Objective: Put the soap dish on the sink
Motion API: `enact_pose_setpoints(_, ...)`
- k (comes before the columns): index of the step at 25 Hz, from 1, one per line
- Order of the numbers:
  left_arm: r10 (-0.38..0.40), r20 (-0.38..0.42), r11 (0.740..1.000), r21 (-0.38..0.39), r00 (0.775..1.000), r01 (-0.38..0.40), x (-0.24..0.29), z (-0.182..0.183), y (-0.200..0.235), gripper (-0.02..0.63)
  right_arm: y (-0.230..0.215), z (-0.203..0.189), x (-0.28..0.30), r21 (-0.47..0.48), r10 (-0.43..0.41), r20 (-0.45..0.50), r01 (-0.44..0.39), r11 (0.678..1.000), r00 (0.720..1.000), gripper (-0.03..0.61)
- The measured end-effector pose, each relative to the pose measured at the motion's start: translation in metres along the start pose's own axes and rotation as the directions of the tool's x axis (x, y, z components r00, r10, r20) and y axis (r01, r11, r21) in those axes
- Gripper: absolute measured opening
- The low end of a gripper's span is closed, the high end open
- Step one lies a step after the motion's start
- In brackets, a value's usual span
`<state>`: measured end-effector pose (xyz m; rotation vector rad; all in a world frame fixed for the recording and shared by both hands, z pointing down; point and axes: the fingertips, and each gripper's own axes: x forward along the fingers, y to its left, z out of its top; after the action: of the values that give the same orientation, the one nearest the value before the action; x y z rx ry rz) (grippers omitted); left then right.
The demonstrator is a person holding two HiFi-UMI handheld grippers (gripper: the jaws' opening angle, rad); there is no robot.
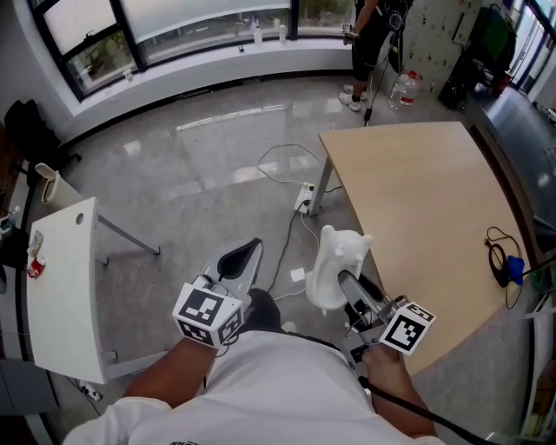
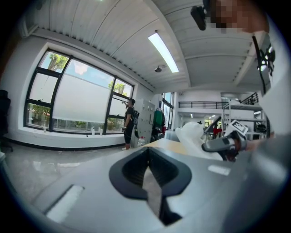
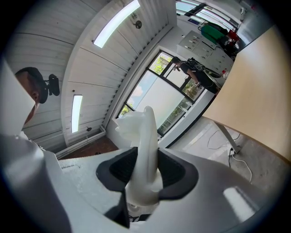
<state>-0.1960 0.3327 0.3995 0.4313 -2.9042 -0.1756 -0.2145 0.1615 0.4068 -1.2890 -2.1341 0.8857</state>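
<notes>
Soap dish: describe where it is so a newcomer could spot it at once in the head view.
Find the big light wood table on the right of the head view. Just off its near left edge, the right gripper grips the soap dish, standing on edge. It is the only white, curvy moulded piece there; the left gripper beside it holds nothing.

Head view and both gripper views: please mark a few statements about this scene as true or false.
1. The right gripper is clamped on a white soap dish. True.
2. The left gripper carries a bottle. False: nothing is between its jaws.
3. A sink stands on the wooden table. False: no sink is there; a black cable lies near its edge.
4. A person stands near the windows. True.
</notes>
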Motion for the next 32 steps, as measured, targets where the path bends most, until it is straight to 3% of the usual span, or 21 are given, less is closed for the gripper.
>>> enact_pose_setpoints(13, -0.079, -0.041, 0.997, 0.007, 0.996, 0.08, 0.07, -0.007, 0.025, 0.008, -0.056, 0.022, 0.032, 0.052, -0.07, 0.06, 0.067, 0.996, 0.996, 0.14)
enact_pose_setpoints(19, -0.184, -0.068, 0.981, 0.041, 0.98, 0.187, 0.13, 0.016, 0.05, 0.008, -0.08, 0.051, 0.062, 0.074, -0.136, 0.123, 0.128, 0.989, 0.983, 0.14)
enact_pose_setpoints(25, -0.346, -0.097, 0.935, 0.052, 0.933, 0.352, 0.196, 0.039, 0.069, 0.008, -0.1, 0.089, 0.083, 0.106, -0.259, 0.242, 0.24, 0.965, 0.935, 0.14)
enact_pose_setpoints(32, -0.53, -0.132, 0.838, 0.066, 0.838, 0.541, 0.254, 0.059, 0.09, 0.008, -0.106, 0.115, 0.109, 0.163, -0.397, 0.38, 0.362, 0.918, 0.836, 0.14)
